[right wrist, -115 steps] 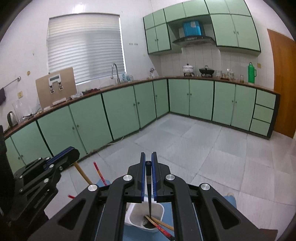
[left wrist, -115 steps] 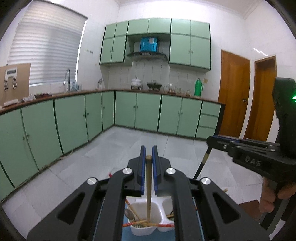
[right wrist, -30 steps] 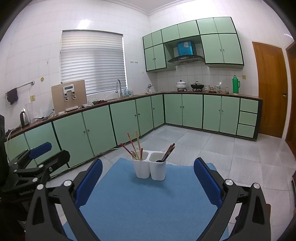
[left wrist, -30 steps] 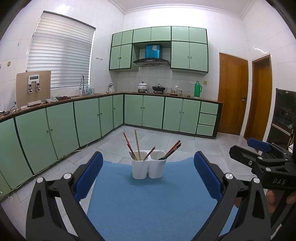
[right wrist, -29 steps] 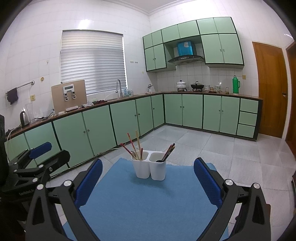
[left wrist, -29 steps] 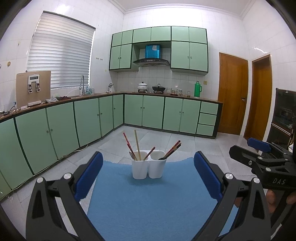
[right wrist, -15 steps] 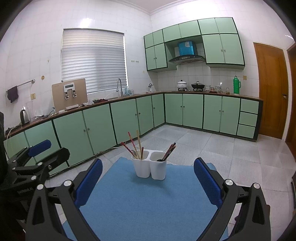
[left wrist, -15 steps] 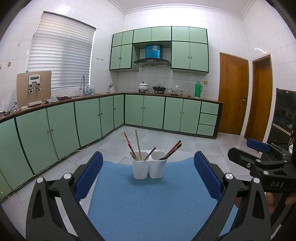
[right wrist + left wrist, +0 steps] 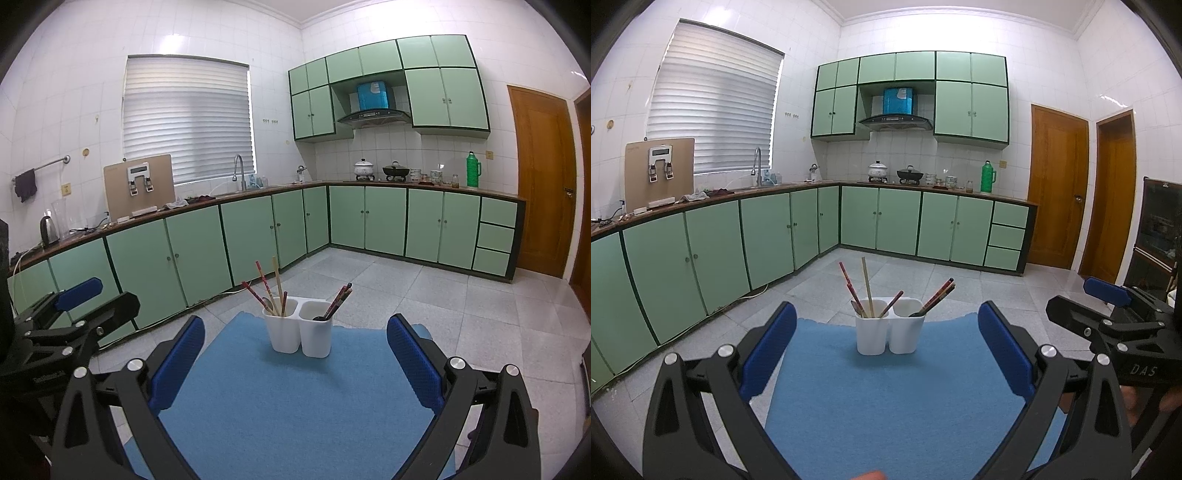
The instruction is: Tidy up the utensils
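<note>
Both grippers share 1 build: matte black angular frames with triangular cut-outs and round silver screw heads along the arms. The left gripper (image 9: 886,349) carries 2 blue textured pads (image 9: 767,347) on the insides of its fingers; the right gripper (image 9: 295,356) looks the same. White lettering reading "DAS" marks the right gripper's body seen from the left wrist view. Beneath it, blurred skin, probably the right hand (image 9: 1145,400), shows.

We see a plain blue mat (image 9: 886,398), a white holder (image 9: 888,330) mid-frame, red and tan chopsticks (image 9: 866,291), and pale green cabinets (image 9: 901,225) behind.
</note>
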Demonstrator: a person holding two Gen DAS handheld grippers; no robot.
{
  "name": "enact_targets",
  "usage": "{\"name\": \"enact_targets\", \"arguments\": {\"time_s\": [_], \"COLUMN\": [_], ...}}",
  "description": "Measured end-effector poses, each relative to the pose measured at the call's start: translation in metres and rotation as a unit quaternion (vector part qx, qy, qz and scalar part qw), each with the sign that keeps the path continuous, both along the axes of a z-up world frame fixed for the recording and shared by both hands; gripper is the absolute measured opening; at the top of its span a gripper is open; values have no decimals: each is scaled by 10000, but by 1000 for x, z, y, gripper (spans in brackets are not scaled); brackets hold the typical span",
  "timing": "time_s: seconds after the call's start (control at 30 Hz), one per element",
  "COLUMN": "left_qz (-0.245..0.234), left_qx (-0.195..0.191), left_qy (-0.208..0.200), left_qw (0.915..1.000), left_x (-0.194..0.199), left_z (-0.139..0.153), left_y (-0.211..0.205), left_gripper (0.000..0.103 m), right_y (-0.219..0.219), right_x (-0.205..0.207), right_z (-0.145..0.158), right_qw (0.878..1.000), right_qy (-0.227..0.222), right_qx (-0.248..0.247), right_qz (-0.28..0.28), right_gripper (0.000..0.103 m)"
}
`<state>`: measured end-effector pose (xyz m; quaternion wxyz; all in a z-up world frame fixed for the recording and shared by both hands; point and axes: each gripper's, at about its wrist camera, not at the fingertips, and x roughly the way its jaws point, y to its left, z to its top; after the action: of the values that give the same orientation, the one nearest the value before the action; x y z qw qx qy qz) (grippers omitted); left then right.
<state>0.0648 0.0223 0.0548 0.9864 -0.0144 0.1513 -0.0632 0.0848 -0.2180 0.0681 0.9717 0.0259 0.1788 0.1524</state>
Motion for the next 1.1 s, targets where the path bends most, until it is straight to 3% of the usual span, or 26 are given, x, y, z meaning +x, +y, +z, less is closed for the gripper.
{"name": "enact_targets", "arguments": {"time_s": [1.1], "left_qz": [7], "left_qx": [-48], "left_qy": [70], "left_qw": [10000], "left_x": [6], "left_z": [1], "left_y": [-1], "left_gripper": [96], "right_y": [3], "right_x": [2], "right_z": [-14], "right_qw": [9999], "right_qy": [100], "right_qx": [-48], "right_qz": [-24], "right_gripper": [97]}}
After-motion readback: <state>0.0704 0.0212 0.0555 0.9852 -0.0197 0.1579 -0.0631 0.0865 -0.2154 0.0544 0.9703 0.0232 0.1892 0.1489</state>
